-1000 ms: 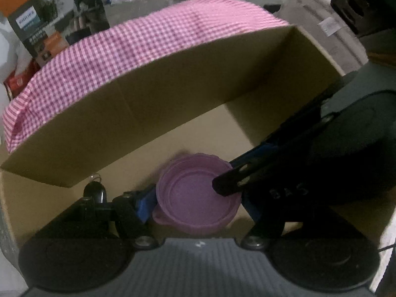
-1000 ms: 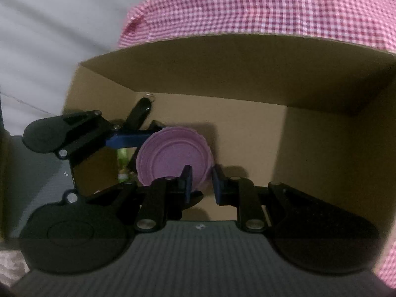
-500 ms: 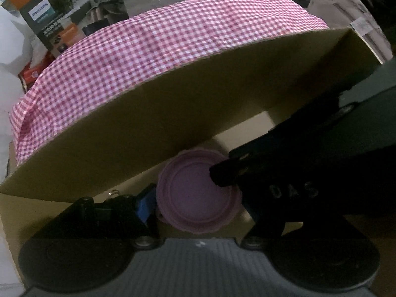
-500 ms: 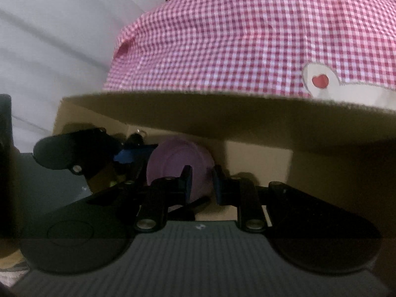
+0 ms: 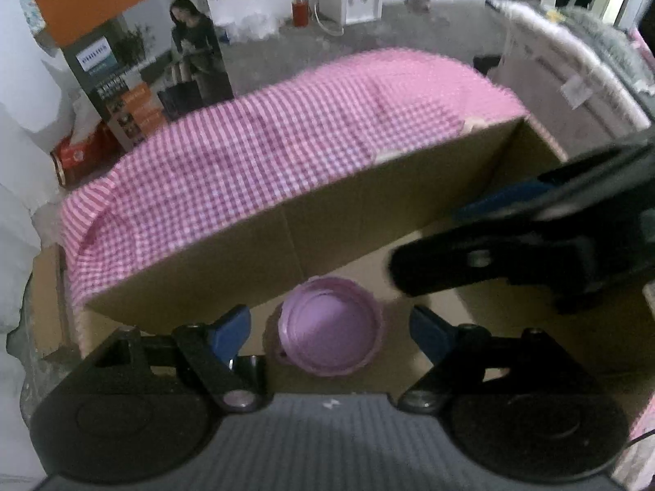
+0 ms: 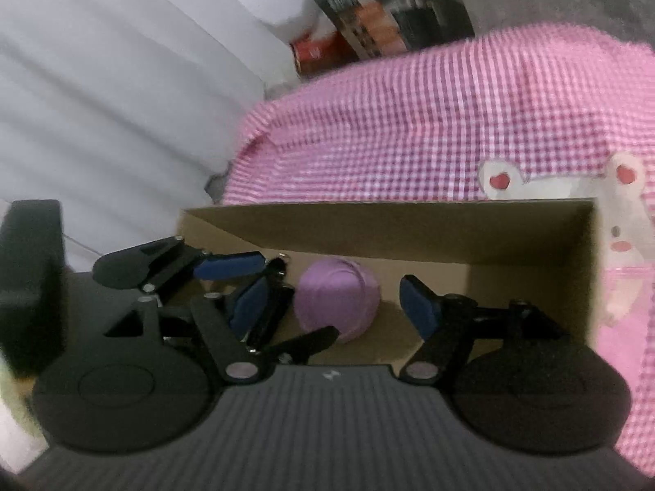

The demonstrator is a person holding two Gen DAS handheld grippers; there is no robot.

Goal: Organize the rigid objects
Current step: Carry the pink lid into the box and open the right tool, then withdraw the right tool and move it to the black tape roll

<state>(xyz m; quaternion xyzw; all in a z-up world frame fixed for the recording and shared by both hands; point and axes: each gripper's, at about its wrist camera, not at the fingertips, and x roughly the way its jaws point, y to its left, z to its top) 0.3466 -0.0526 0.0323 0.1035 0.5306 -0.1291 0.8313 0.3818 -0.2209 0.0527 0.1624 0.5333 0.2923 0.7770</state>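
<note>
While both grippers' fingers stand apart, purple lid [image 5: 329,327] lies inside cardboard box [image 5: 368,200], gingham cloth [image 5: 266,151] behind.

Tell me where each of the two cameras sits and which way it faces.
Left wrist: on the left gripper, looking forward and down into the cardboard box at the purple lid; its own open blue-padded fingers show, with the right gripper crossing in from the right.
Right wrist: on the right gripper, facing the same box and lid; its own open fingers show, with the left gripper at left.
Shared: lid, box, pink checked cloth behind, and each other's gripper.
</note>
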